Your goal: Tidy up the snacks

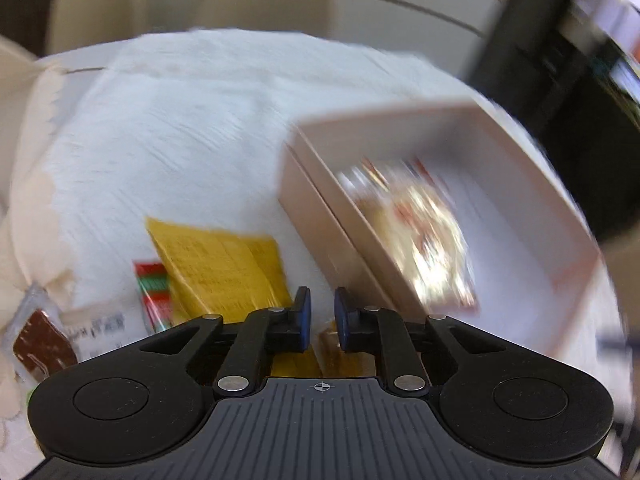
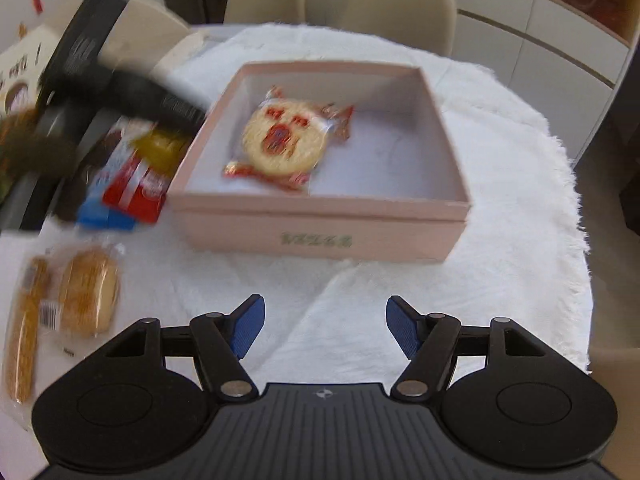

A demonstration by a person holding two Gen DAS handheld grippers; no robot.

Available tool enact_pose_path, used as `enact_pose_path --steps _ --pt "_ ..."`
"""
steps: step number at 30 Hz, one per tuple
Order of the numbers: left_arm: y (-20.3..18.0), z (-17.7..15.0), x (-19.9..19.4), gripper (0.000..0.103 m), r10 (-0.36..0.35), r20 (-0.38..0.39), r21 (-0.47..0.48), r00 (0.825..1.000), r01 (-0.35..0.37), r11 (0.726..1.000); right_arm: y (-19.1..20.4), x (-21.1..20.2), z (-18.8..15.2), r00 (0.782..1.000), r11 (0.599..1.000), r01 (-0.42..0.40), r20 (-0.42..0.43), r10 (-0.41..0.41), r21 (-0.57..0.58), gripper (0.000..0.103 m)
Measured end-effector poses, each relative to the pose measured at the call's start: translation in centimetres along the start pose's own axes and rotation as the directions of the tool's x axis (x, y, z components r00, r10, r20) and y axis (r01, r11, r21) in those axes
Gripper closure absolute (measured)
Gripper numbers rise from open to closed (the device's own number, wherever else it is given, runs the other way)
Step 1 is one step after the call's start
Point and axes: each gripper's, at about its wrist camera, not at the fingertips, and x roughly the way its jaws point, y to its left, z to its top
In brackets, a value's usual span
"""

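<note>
Landmark: I place everything against the pink box (image 2: 320, 228), which sits open on the white cloth (image 2: 500, 208).
Far left of box: I see a clear pack of round cakes (image 2: 86, 292) lying flat on the cloth, well apart from the box.
Snack pile: just left of the box I make out a red packet (image 2: 136, 188), a blue packet (image 2: 102, 216) and a yellow packet (image 2: 160, 152) heaped together, the red one near the box's left wall.
Left tongs: my left gripper (image 1: 322, 312) is clenched, pads nearly meeting. A sliver of something golden shows under them, but I cannot tell whether it is gripped. From the right wrist camera it is only a dark blur (image 2: 132, 92) over the pile.
Left view: the same yellow packet (image 1: 224, 268) lies left of the box (image 1: 320, 216), with a red-and-green wrapper (image 1: 154, 292) and a brown snack (image 1: 42, 344) further left.
In the box: one wrapped round biscuit (image 2: 284, 140) with red print lies flat on the box floor, toward its left half.
Right tongs: my right gripper (image 2: 324, 328) is released, jaws wide with nothing between them, hanging over bare cloth on the near side of the box.
Behind box: beige chairs (image 2: 400, 8) stand beyond the table.
</note>
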Motion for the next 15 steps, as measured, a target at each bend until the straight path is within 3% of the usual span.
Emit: enact_pose_path --steps 3,5,8,11,13,15 --pt "-0.6 -3.1 -1.3 0.087 0.034 -0.035 0.089 0.999 -0.031 0.996 1.5 -0.3 1.0 0.998 0.995 -0.059 0.0 0.059 -0.075 0.035" --pt "0.3 -4.8 -2.6 0.087 0.035 -0.025 0.054 0.999 -0.033 0.998 2.8 0.3 1.7 0.993 0.99 -0.114 -0.021 0.113 -0.083 0.035" --pt "3.1 -7.1 -4.9 0.087 0.046 0.014 -0.103 0.999 -0.044 0.994 5.3 1.6 2.5 0.98 0.978 -0.197 -0.039 0.195 -0.071 0.035" --pt "6.7 -9.3 -6.9 0.087 0.057 0.045 -0.283 0.997 -0.042 0.958 8.2 3.3 3.1 0.966 0.965 -0.256 -0.058 0.253 -0.061 0.035" --pt "8.4 -10.6 -8.3 0.088 0.092 0.068 -0.351 0.993 -0.062 0.934 10.2 5.0 3.5 0.957 0.958 -0.283 -0.082 0.278 -0.045 0.035" --pt "9.7 -11.8 -9.7 0.086 0.082 0.108 -0.408 0.991 -0.032 0.913 11.7 6.2 4.0 0.949 0.953 -0.304 -0.093 0.301 -0.014 0.035"
